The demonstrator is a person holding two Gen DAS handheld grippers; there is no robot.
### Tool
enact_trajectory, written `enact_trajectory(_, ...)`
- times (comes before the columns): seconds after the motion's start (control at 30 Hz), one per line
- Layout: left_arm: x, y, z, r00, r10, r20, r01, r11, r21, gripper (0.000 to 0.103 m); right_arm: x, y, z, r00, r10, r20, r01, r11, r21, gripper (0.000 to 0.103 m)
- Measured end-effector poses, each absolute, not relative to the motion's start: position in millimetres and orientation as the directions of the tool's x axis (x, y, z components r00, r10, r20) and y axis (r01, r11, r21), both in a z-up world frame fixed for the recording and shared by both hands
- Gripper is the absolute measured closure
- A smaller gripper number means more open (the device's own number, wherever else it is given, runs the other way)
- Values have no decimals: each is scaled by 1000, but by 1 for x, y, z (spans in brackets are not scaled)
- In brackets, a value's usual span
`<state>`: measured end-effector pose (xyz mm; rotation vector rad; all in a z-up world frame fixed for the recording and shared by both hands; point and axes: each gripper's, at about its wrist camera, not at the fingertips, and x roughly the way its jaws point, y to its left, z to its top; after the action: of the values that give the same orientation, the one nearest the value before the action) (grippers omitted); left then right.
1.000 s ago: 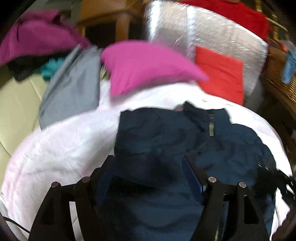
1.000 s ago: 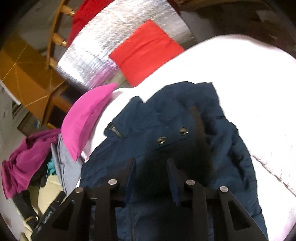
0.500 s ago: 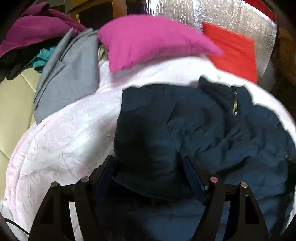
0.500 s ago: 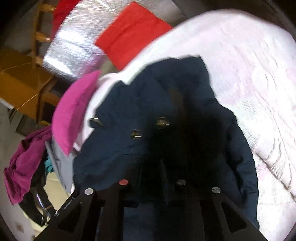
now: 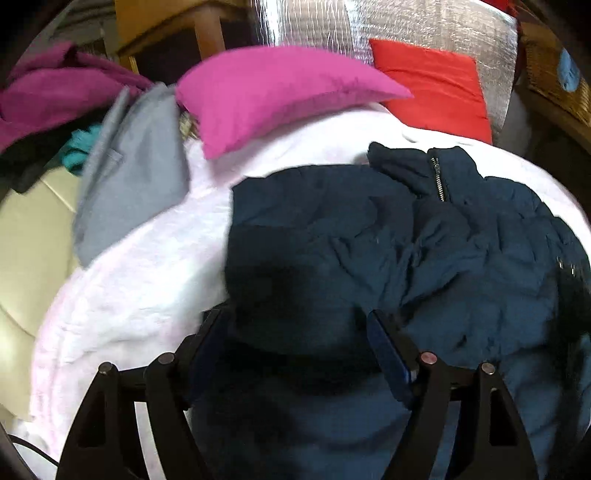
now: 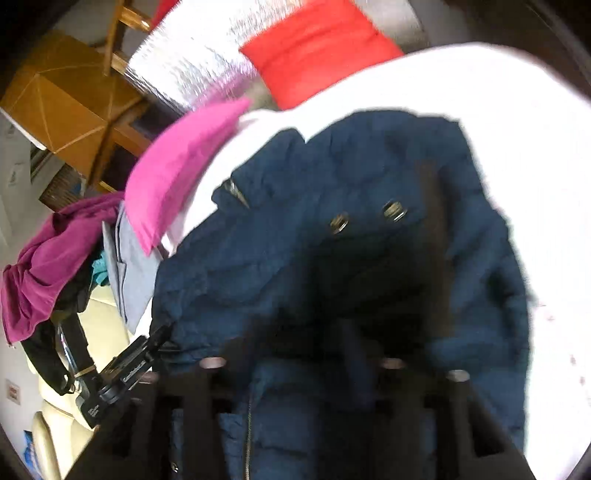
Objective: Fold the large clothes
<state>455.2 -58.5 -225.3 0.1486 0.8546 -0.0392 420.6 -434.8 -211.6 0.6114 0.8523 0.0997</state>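
A navy padded jacket (image 5: 369,240) lies crumpled on a white quilt (image 5: 140,288), its zipper collar toward the far side. My left gripper (image 5: 301,328) stands wide over the jacket's near left part. A bulky fold of the fabric bulges between its fingers, and the blue pad of the right finger still shows bare. In the blurred right wrist view the jacket (image 6: 369,166) shows two metal snaps. My right gripper (image 6: 306,332) hovers low over its dark middle with its jaws opening. Fabric lies under and between them, not pinched.
A pink pillow (image 5: 277,88), a red cushion (image 5: 436,85) and a silver foil pad (image 5: 406,26) line the quilt's far side. Grey (image 5: 129,177) and purple (image 5: 55,92) garments pile at the left. A wicker basket (image 5: 554,85) stands right, wooden furniture (image 6: 66,99) behind.
The right gripper's fingers, pinched close on the jacket half a second ago, have spread apart. The left gripper stayed wide and shifted slightly over the jacket, rolling a little.
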Motion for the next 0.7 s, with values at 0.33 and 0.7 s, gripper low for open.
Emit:
enact_trajectory(0.33, 366, -45, -207, 711, 58, -701, 125, 970, 208, 25, 337, -470, -195, 677, 294, -675, 159, 837, 524, 44)
enact_trajectory(0.7, 289, 24, -242, 566, 14, -825, 85, 994, 75, 24, 238, -505, -232, 624, 346, -700, 158, 822, 547, 44)
